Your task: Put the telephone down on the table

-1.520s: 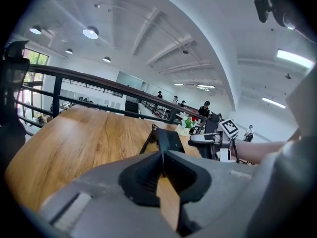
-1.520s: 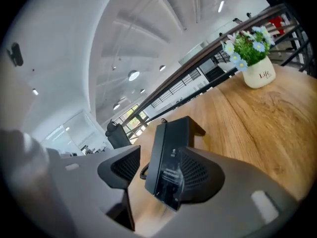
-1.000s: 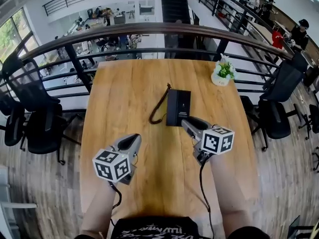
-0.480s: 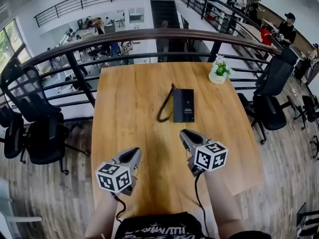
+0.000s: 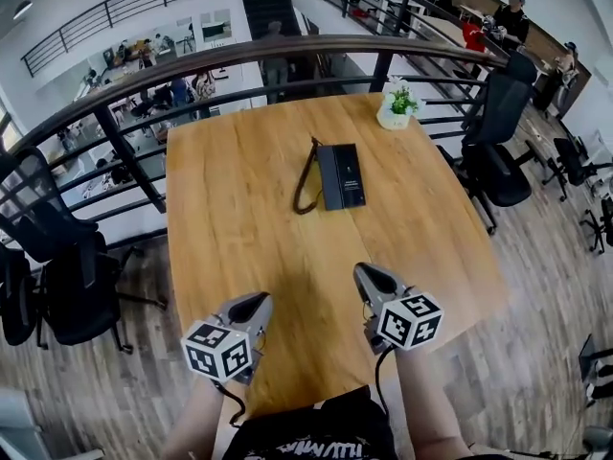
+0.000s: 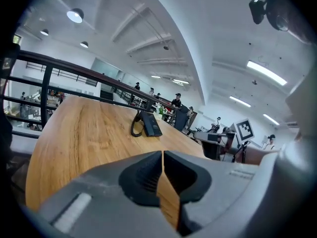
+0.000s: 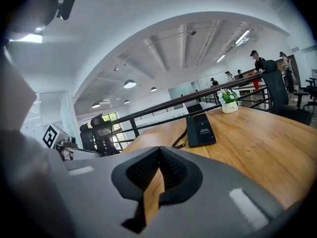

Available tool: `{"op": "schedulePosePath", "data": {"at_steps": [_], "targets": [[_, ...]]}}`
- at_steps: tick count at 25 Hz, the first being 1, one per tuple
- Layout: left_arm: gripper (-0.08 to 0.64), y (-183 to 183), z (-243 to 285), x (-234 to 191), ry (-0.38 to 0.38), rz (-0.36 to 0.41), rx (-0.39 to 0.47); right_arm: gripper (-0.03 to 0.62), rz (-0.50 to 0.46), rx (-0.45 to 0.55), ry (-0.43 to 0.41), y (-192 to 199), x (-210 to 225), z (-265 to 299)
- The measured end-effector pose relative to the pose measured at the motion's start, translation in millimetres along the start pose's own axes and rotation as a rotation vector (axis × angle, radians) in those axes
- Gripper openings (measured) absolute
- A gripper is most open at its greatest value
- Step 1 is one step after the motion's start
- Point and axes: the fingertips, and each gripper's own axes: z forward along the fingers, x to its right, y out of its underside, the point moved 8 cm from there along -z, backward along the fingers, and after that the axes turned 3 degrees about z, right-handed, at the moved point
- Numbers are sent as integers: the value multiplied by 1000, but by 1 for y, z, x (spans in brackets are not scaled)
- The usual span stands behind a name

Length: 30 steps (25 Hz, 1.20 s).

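Observation:
The black telephone [image 5: 341, 175] lies flat on the wooden table [image 5: 239, 228], its coiled cord [image 5: 306, 178] curled at its left side. It also shows in the left gripper view [image 6: 150, 126] and the right gripper view [image 7: 200, 130], well ahead of both jaws. My left gripper [image 5: 256, 304] hovers near the table's front edge at the left, shut with nothing in it. My right gripper [image 5: 365, 273] is at the front right, also shut and empty, far short of the phone.
A small potted plant [image 5: 396, 103] stands at the table's far right corner. A dark railing [image 5: 239, 60] runs behind the table. Black office chairs stand to the left [image 5: 57, 257] and to the right [image 5: 493, 132]. People stand in the background.
Both grippers have drawn back from the phone toward the table's near edge. The right gripper's jaws have closed. The phone has stayed where it lies.

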Motion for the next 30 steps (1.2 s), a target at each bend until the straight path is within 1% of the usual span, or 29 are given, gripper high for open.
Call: {"op": "schedulePosePath", "data": {"at_steps": [3, 6, 11, 16, 19, 23, 30], "targets": [[15, 5, 0, 3, 25, 5, -7, -2, 19, 19, 39, 8, -4, -17], [15, 4, -4, 7, 45, 15, -6, -1, 8, 38, 55, 6, -13, -31], [15, 4, -7, 17, 58, 18, -5, -2, -2, 57, 39, 5, -27, -44], [15, 14, -15, 32, 51, 36, 0, -2, -4, 58, 7, 21, -39, -54], [15, 17, -26, 48, 48, 65, -10, -2, -4, 63, -1, 27, -50, -70], [15, 22, -47, 76, 68, 108, -18, -2, -9, 74, -14, 34, -69, -101], [15, 34, -84, 116, 88, 131, 15, -2, -42, 103, 7, 47, -102, -155]]}}
